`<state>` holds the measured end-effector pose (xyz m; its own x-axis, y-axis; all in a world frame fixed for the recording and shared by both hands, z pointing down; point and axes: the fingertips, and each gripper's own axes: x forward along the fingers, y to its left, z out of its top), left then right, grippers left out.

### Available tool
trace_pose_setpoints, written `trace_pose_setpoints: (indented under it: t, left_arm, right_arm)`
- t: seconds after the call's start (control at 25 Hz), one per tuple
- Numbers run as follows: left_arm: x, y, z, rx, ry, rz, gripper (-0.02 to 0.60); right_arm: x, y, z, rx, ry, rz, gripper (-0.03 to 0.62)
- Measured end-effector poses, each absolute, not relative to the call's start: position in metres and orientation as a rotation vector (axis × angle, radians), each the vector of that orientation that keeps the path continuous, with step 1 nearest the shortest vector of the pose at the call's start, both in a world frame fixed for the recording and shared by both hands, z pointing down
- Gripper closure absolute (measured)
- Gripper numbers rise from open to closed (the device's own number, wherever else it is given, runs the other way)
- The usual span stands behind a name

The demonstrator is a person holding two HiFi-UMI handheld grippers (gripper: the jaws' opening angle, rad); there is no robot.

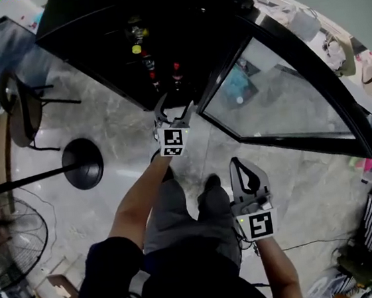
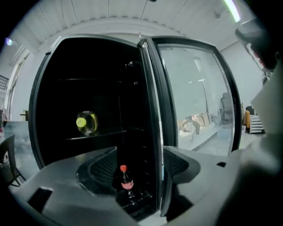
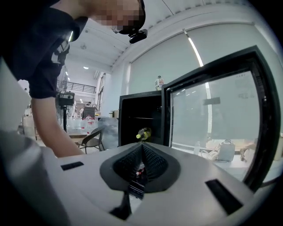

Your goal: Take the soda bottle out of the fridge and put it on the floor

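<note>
A black fridge [image 1: 92, 29] stands on the grey stone floor [image 1: 116, 119] with its glass door [image 1: 286, 93] swung wide and a chair [image 1: 21, 110] nearby. The soda bottle [image 2: 125, 178] stands upright on the fridge's bottom shelf, toward the hinge side. The left gripper [image 2: 140, 161] has its fingers [image 2: 101, 167] spread and touches nothing. The right gripper [image 3: 142, 152] has its fingers pressed together, empty.
</note>
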<state>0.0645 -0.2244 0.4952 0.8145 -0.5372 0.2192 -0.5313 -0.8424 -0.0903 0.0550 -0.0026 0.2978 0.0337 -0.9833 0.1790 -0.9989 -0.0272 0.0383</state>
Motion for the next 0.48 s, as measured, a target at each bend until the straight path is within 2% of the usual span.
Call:
trace_pose_setpoints:
  t: [0.48]
  left_arm:
    - [0.106, -0.307, 0.670, -2.967, 0.977, -0.439, 0.259]
  right_arm:
    - [0.052, -0.042, 0.411, 2.080, -2.139, 0.089, 0.576]
